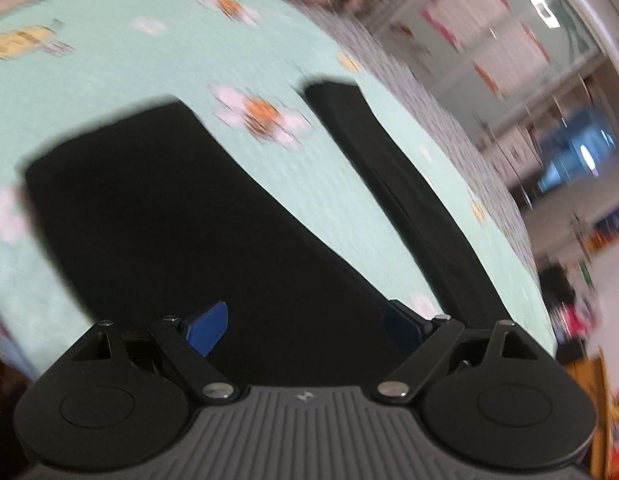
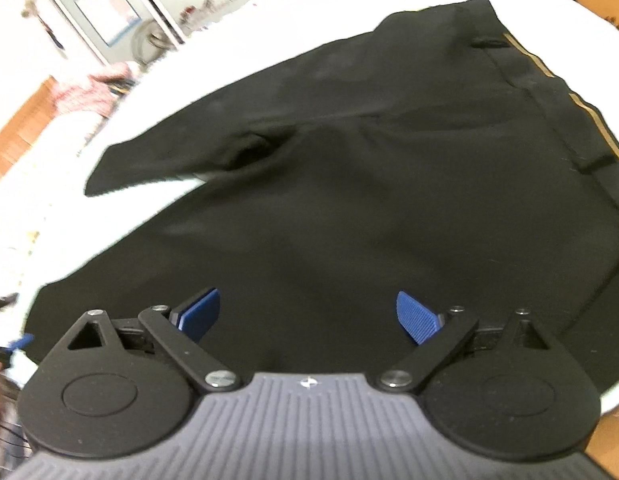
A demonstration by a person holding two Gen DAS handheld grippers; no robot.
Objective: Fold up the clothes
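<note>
Mint bee-print bedsheet carries one black garment; both the left gripper and right gripper gape wide, empty.

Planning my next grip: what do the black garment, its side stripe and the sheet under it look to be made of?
Black garment: smooth matte woven cloth, probably a synthetic blend; it lies flat with crisp edges. Stripe: tan sewn-on tape, slightly shiny. Sheet: soft mint printed fabric, likely cotton; motion blur leaves the weave unclear.

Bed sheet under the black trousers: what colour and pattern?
Mint green bed sheet with bees and flowers; left wrist view.
</note>
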